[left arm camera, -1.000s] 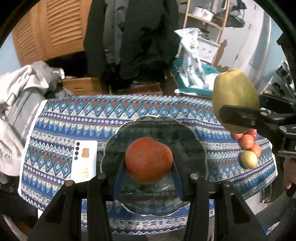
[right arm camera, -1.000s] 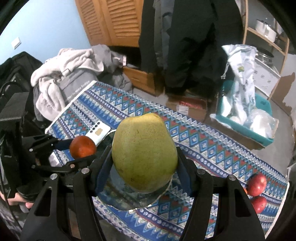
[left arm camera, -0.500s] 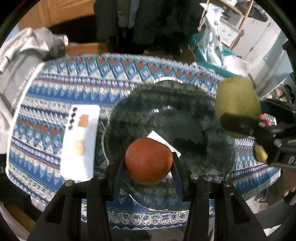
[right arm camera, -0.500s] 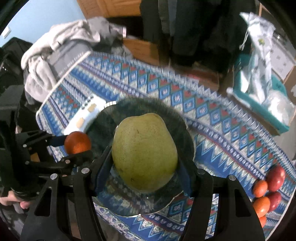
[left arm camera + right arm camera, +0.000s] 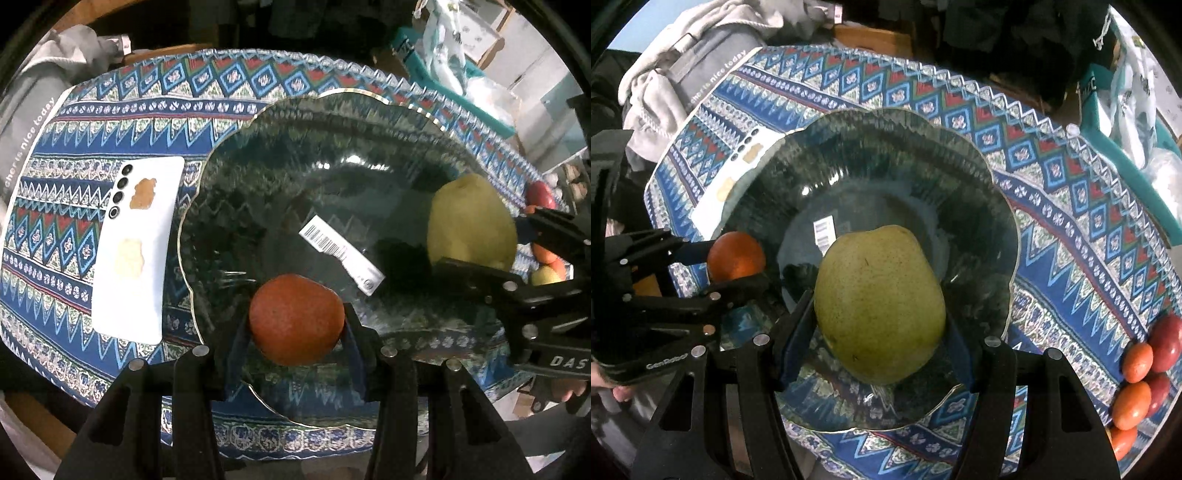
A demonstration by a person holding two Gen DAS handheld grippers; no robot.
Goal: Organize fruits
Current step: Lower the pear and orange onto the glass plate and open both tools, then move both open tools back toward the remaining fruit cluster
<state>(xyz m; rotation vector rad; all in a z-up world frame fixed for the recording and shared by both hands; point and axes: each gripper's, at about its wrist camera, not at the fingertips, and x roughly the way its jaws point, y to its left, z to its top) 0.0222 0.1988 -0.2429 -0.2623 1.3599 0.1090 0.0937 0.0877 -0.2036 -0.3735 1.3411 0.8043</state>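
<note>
My left gripper (image 5: 295,325) is shut on an orange fruit (image 5: 295,319) and hangs over the near rim of a dark glass plate (image 5: 332,122). The same orange fruit (image 5: 736,256) shows at the left of the right wrist view, pinched in the left gripper (image 5: 738,258). My right gripper (image 5: 881,325) is shut on a large green-yellow mango (image 5: 879,306) above the plate (image 5: 886,125). In the left wrist view that mango (image 5: 471,221) sits at the plate's right side, in the right gripper (image 5: 476,240). A barcode sticker (image 5: 340,254) shows through the plate's middle.
A white phone (image 5: 136,247) lies face down on the patterned tablecloth (image 5: 66,229) left of the plate. Several red, orange and yellow fruits (image 5: 1145,373) lie by the cloth's right edge. Grey clothes (image 5: 683,62) are piled beyond the table's left end, a teal bin (image 5: 1123,122) at the back right.
Both grippers have come down toward the plate and tilted more steeply, so the plate now fills both views. Each still holds its fruit.
</note>
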